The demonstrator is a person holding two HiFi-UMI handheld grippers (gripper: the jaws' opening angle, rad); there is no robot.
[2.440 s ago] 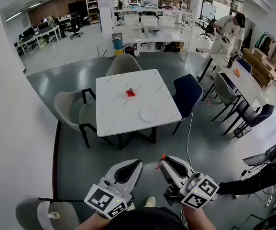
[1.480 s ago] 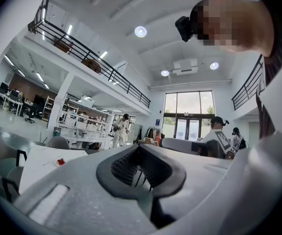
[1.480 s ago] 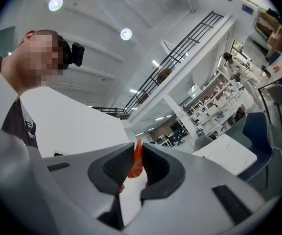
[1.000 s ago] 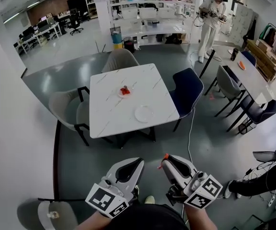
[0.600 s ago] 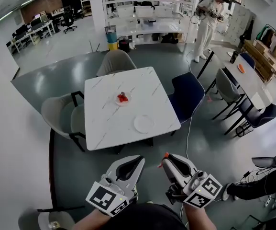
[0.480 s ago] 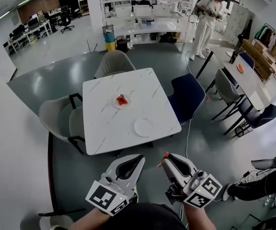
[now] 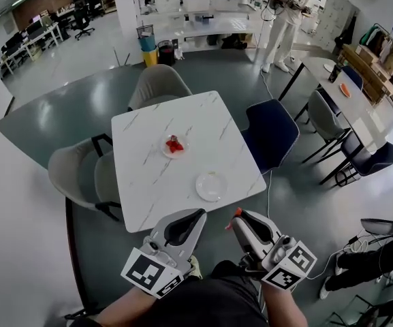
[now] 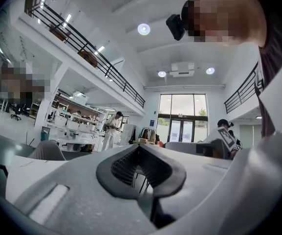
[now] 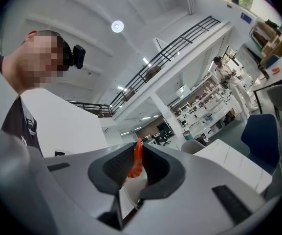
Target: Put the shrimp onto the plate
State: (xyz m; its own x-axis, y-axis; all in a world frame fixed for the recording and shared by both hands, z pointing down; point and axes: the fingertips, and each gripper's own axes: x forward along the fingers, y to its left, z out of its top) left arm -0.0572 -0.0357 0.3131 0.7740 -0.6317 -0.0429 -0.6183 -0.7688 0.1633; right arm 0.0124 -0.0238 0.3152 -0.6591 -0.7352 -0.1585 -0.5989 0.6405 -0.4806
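Note:
A white marble table stands ahead of me. On it a small dish holds a red shrimp, and an empty white plate lies nearer the front edge. Both grippers are held low in front of my body, short of the table. My left gripper has its jaws together with nothing between them. My right gripper is shut on an orange-and-white shrimp, whose orange tail sticks out past the tips.
Grey chairs stand at the table's far and left sides, a dark blue chair at its right. A second table with chairs is at the right. A person stands at the back; a white wall runs along the left.
The view has moved closer to the table, which now sits lower and nearer in the head view. Both grippers keep their pose, and the right one still holds the shrimp.

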